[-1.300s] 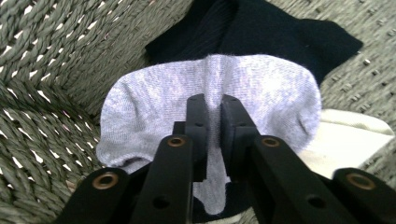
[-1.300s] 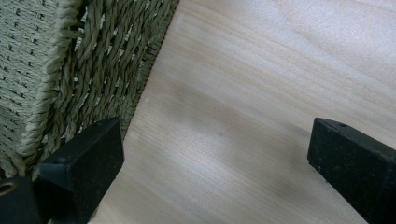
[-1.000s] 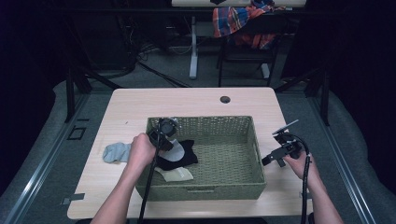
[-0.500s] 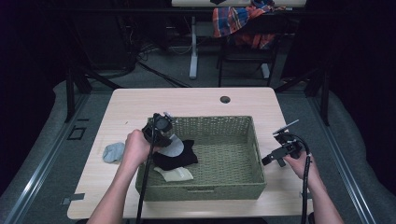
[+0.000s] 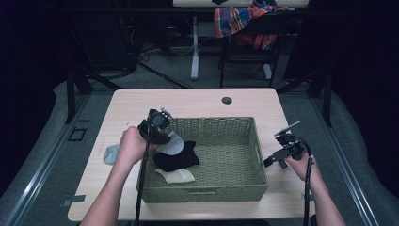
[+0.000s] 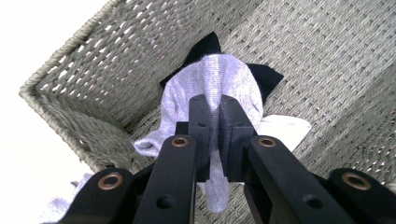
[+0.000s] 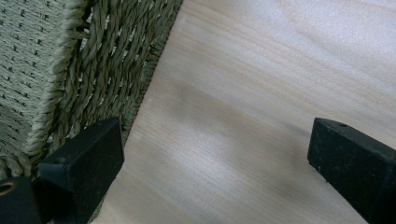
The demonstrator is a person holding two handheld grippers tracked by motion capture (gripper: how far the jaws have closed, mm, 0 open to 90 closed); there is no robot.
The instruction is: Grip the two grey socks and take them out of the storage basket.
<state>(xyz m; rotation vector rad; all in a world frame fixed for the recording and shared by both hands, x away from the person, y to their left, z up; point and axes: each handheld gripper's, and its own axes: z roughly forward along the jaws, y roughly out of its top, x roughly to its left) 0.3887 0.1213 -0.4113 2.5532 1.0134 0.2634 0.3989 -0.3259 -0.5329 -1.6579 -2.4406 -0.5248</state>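
**Grey sock held over basket corner: position and count**

Item in hand: one light grey sock (image 6: pixel 219 84), pinched between the closed jaws of the left hand-held gripper (image 5: pixel 162 133). It hung straight below the jaws, long axis roughly vertical, above the near-left corner of the woven basket (image 5: pixel 244 123). The basket floor lay directly beneath, so a release would likely drop it inside.

Right hand-held gripper (image 5: pixel 278 159): jaws wide apart, nothing between them, resting over the counter (image 5: pixel 197 101) just beside the basket's right wall. The left hand was plainly the nearer.

Count:
- basket: 1
- black sock (image 5: pixel 178 157) in basket: 1
- cream sock (image 5: pixel 178 175) in basket: 1
- grey sock held: 1
- blue-grey sock (image 5: pixel 111 153) on counter, left of basket: 1
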